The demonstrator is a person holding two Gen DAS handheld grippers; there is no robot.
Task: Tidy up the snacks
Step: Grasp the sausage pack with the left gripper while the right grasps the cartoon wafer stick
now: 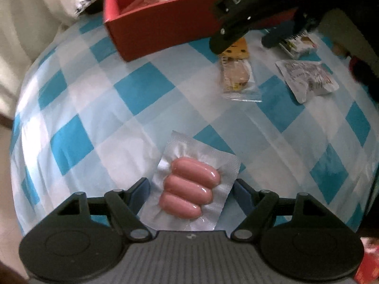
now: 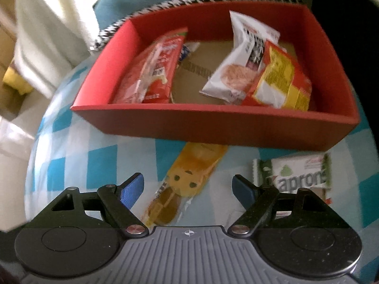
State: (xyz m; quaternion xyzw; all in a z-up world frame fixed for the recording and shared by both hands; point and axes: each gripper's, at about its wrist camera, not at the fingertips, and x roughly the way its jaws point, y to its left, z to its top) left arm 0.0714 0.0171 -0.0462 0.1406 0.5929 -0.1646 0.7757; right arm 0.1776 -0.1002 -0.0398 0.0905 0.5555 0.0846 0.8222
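One bench covered in a blue-and-white checked cloth [image 1: 132, 108] fills both views. One red box [image 2: 213, 127] sits across the upper frame, holding three snack packets. One yellow cookie packet [image 2: 187, 179] lies lengthwise, running upper right to lower left, between the open right claw [image 2: 188, 189]. One pack of three sausages [image 1: 191, 189] lies bottom centre, sausages crosswise, between the left claw [image 1: 190, 185], whose jaws are open.
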